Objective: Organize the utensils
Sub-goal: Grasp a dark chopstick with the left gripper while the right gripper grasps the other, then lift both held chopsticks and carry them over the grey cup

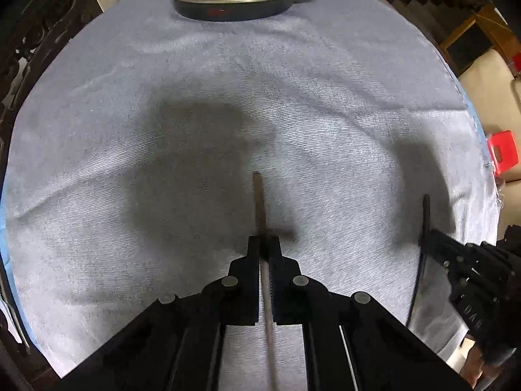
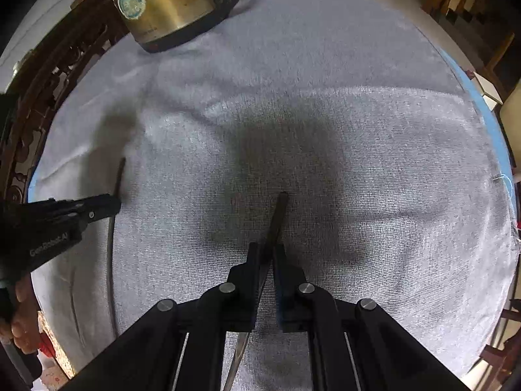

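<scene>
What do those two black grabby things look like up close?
Both are matte black plastic. The left gripper and right gripper each have two flat, blocky jaws on angled link bars joined by round silver pins. Seen from the side in the right wrist view, the left gripper's body carries pale lettering that looks like "Gen Robot AI". Bare fingers wrap its handle. No cables show.

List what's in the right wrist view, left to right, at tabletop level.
left gripper shut on a thin utensil → right gripper shut on a dark-handled utensil → bare grey cloth to the table's right edge. The kettle sits far back-left.
</scene>
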Available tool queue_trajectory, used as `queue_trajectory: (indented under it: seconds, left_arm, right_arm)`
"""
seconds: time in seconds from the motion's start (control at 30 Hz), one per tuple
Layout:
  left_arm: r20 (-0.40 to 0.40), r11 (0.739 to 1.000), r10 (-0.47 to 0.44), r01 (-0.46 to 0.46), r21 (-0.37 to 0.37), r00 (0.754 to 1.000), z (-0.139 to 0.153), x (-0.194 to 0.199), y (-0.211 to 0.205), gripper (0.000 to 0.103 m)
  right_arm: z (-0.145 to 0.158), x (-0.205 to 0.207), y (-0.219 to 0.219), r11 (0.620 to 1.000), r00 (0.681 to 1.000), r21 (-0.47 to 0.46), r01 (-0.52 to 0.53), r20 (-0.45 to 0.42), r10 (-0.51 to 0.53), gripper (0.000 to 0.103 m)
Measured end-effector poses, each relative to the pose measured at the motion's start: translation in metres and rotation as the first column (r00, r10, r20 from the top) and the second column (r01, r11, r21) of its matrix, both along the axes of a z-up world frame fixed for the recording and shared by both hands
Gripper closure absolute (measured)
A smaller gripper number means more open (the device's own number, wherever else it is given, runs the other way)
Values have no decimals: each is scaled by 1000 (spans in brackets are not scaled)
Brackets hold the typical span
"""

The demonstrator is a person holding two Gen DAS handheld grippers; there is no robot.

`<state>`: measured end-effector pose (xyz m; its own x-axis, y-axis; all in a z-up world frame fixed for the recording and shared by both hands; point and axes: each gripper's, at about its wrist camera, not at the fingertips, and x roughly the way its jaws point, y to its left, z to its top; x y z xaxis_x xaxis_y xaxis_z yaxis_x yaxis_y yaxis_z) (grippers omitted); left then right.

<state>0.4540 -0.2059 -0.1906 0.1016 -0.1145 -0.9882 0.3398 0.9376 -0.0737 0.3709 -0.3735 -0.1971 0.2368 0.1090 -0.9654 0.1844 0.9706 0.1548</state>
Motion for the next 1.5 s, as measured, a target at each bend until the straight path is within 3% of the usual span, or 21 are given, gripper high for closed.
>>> queue_trajectory:
  seconds: [0.13,0.23,0.47,0.67,0.9,1.1,1.17,1.5]
  left_arm:
    - [78,997,66,-62,-48,995,17,-11,24,98]
    - [141,992,104,-91,-93,985,39,-27,47,98]
    - [336,979,170,-119,-166,926,102,-80,96,98]
    - [457,964,214,-112,-240,863,155,-138,134,98]
    - [600,950,241,-57,-308,763,217,-231,163,98]
    - [646,939,234,4,-345,727,249,-277,169,99]
    - [655,937,223,25,-348,722,258,-287,171,99]
    - [627,915,143,138,-378,766,268,-320,167,99]
  right_arm:
    - [5,-21,-5,999,997,45,30,66,-33,96]
    - [27,-41,-12,997,986,56,47,160,-55,96]
    - [94,-93,-21,995,933,66,79,348,-97,96]
    - [157,-157,-26,989,850,42,139,507,-141,96]
    - [214,-239,-2,978,721,-7,208,677,-148,97]
    - [251,-288,24,975,648,-44,217,754,-110,97]
    - [264,-299,31,978,637,-51,204,766,-93,97]
    - [297,-328,58,992,637,-47,116,770,-38,97]
